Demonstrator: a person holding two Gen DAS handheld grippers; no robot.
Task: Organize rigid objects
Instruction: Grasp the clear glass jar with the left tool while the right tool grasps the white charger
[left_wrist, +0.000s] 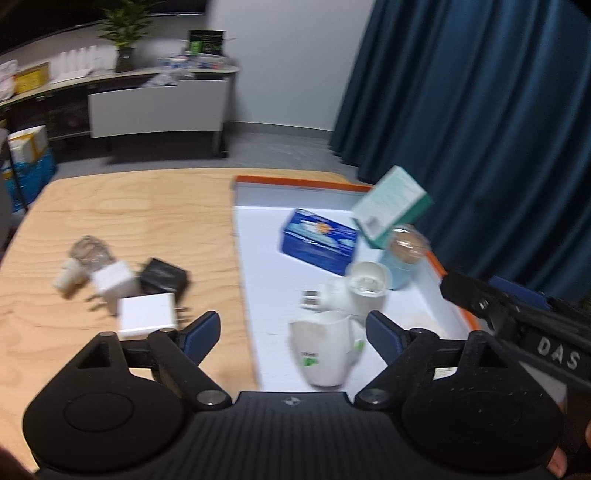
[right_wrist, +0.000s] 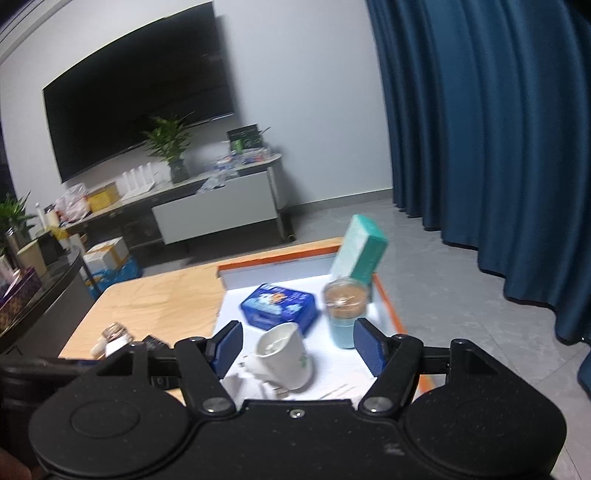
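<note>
Chargers (left_wrist: 147, 317) lay loose ahead-left of the wide-open, empty left gripper (left_wrist: 291, 332), best squeezed across flat sides, while the right gripper (right_wrist: 297, 347) gaped empty above the tray (left_wrist: 454, 306).

R tool (right_wrist: 297, 345) open over white mug (right_wrist: 282, 356) in orange-rimmed tray (right_wrist: 388, 301); blue tin (right_wrist: 279, 307) behind.

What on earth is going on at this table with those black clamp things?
A person is tidying small items into an orange-edged tray. Both tools are open and empty: the left hand-held gripper hovers near a white mug lying in the tray, and the right hand-held gripper hangs over it too. A blue box is already inside; white chargers wait on the wooden table.
</note>
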